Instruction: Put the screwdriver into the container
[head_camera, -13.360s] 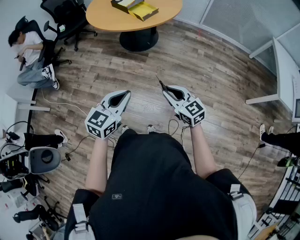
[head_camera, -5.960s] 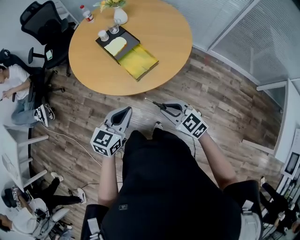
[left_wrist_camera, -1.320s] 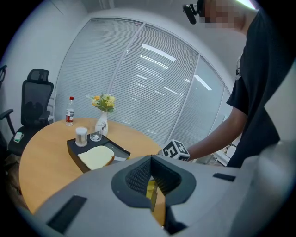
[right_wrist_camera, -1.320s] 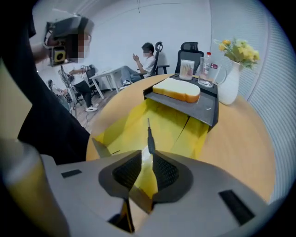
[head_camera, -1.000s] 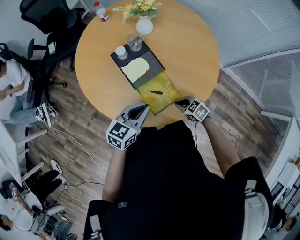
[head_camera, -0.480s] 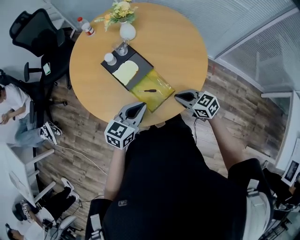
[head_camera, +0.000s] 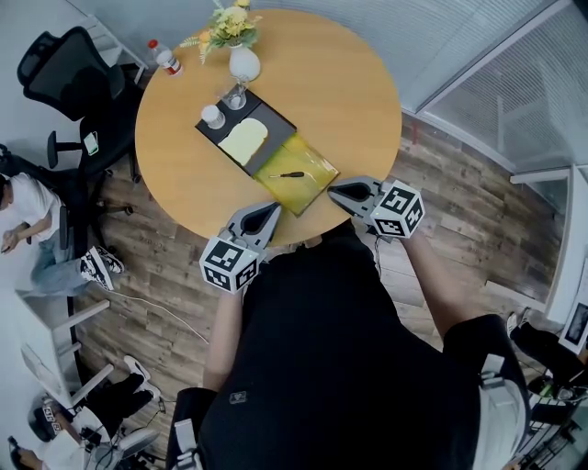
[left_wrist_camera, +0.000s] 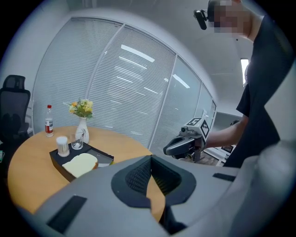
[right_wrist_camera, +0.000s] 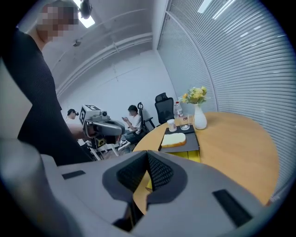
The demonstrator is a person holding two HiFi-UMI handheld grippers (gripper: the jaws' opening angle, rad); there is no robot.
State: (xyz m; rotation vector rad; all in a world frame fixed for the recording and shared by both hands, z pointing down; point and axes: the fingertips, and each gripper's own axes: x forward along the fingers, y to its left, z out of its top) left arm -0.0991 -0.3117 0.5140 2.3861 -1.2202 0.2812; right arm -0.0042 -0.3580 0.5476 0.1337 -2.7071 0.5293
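On the round tabletop [head_camera: 344, 87], close to its near edge: yellow container [head_camera: 305, 195] w/ the screwdriver [head_camera: 291, 174] lying flat inside it, approx. at its centre. Against the container's far-left side: black tray [head_camera: 273, 121] carrying a pale slab [head_camera: 242, 140], a white cup [head_camera: 212, 115] and, at the tray's far corner, a glass [head_camera: 236, 95]. Toward the tabletop's far-left edge: white vase [head_camera: 243, 62] w/ yellow flowers [head_camera: 225, 18]; a bottle [head_camera: 165, 60] stands right at that edge. L tool [head_camera: 269, 208] is held over the near edge, tips pointing toward the container. Its jaws are closed tip to tip w/ nothing between them (left gripper view). R tool [head_camera: 333, 190] is held over the near-right edge, just beside the container but apart from it. Its jaws are likewise closed and empty (right gripper view). Neither tool touches the screwdriver. Beyond the tabletop's left edge: black office chair [head_camera: 55, 64] on the wood floor [head_camera: 459, 184].
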